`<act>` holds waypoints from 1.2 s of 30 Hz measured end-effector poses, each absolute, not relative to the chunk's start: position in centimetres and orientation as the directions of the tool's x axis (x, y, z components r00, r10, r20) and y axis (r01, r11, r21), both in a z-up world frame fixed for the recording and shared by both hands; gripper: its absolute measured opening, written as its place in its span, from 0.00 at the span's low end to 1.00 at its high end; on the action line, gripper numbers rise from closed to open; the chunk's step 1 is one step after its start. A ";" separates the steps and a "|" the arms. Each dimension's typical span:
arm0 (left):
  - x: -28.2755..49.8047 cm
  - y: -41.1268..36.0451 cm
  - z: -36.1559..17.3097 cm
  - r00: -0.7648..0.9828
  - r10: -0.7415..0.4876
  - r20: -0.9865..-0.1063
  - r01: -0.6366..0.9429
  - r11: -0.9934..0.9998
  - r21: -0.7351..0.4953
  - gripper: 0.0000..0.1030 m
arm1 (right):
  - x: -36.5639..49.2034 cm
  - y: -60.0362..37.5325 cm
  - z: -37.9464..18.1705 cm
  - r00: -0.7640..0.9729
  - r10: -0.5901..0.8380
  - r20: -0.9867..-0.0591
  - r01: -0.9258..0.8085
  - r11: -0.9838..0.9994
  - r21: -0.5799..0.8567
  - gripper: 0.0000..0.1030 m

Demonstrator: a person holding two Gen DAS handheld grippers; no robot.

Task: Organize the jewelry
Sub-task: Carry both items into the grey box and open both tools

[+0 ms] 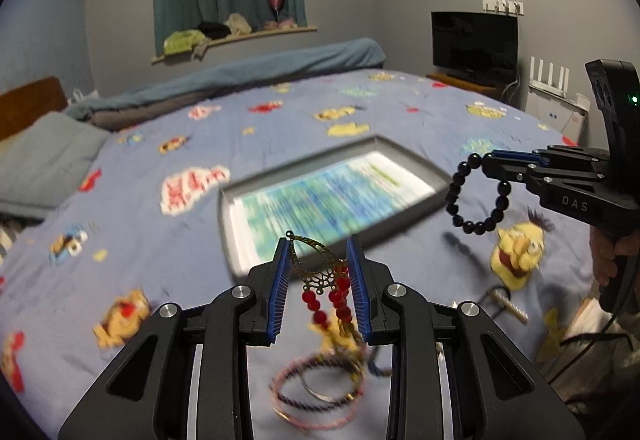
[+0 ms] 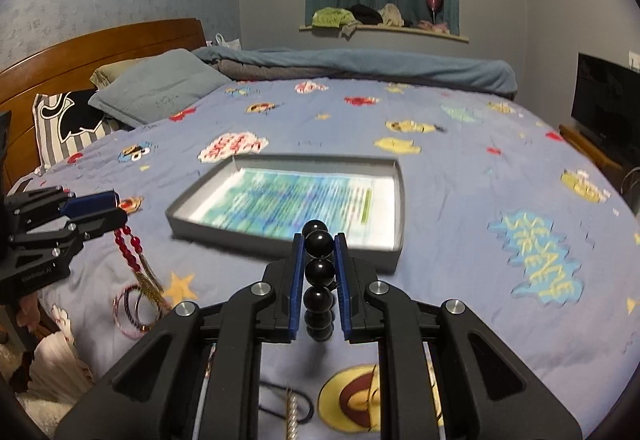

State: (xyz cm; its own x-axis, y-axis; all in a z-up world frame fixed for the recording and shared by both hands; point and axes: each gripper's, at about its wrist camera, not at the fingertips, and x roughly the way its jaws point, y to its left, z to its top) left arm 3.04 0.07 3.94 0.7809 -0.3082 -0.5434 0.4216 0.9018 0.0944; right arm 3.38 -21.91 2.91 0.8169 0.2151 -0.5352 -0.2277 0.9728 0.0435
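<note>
Closest to the left gripper [image 1: 318, 260] there's a loose pile of thin pink and dark cord bangles [image 1: 320, 388] lying on the blue cartoon-print bedspread [image 1: 280, 128]; just above that pile the left gripper is pinching a brass filigree earring with red bead strands and gold tassels [image 1: 324, 280], the strands dangling free of the bed; the right gripper [image 2: 318, 260] is pressed together on a bracelet of glossy black round beads [image 2: 319, 272], most of the loop hanging below its pads; under it a black cord with a small twisted silver piece [image 2: 290, 410] sits on the bedspread, untouched. Further out, between both grippers and the pillows, is the shallow grey cardboard box lid with a printed sheet inside [image 2: 396, 196]; looks like that's where the stuff goes. My take: carry both pieces high enough that the tassels and the bead loop clear the near rim; go slow so nothing swings; lower each one to its own side of the sheet before releasing so they don't tangle.
</note>
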 end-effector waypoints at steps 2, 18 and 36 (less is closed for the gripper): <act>3.9 0.1 5.1 0.795 -0.303 -0.526 0.416 0.903 0.109 0.29 | 3.9 -22.1 3.8 0.826 0.208 -0.523 -0.223 0.974 0.035 0.14; 18.5 -4.0 6.4 0.801 -0.253 -0.543 0.414 0.889 0.197 0.29 | 15.7 -22.2 4.8 0.821 0.172 -0.545 -0.164 0.984 0.063 0.14; 27.7 -1.6 -3.5 0.646 -0.175 -0.744 0.366 0.925 0.101 0.29 | 23.8 -22.9 -2.7 0.709 0.070 -0.702 -0.066 0.997 0.034 0.14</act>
